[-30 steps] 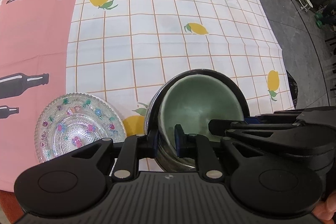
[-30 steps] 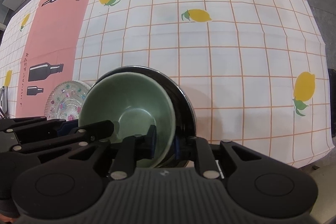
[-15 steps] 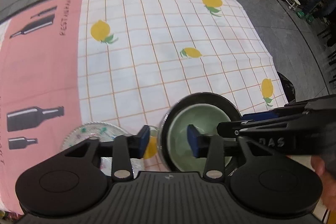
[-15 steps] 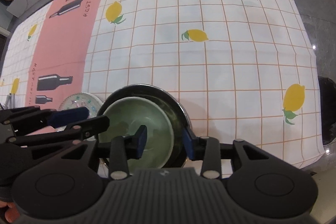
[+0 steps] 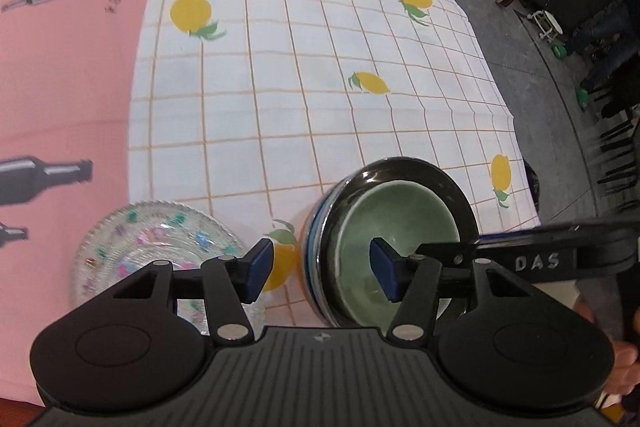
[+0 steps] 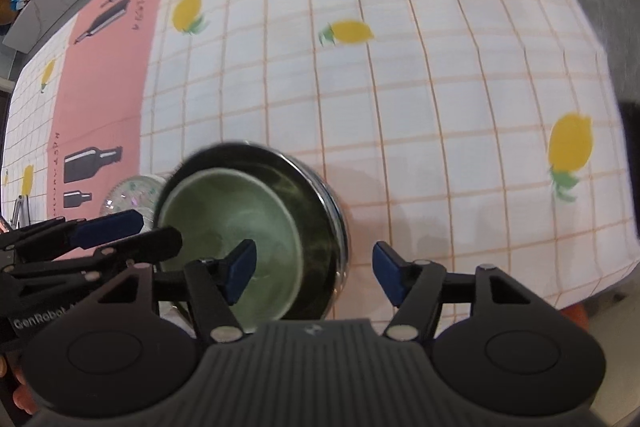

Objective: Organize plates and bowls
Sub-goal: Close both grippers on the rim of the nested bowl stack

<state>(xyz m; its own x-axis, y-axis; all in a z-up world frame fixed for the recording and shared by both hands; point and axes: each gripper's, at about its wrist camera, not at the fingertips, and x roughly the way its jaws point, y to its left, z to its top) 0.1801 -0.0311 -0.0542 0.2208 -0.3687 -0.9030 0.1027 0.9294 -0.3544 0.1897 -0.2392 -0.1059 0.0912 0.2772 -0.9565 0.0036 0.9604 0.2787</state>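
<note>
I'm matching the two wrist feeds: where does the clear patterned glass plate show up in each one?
Left wrist: glass plate sits at lower left, partly behind the left gripper, left of the stacked bowls.
Right wrist: glass plate is only a sliver at left of centre, tucked behind the green bowl.
Shared landmark: the green bowl nested in the dark bowl.

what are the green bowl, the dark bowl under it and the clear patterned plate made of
Pale green bowl: probably glazed ceramic, smooth with a soft sheen. Dark outer bowl: glossy, mirror-like rim, glazed ceramic or metal; unclear. Clear patterned plate: likely pressed glass, transparent, beaded scalloped edge, coloured flower dots.
</note>
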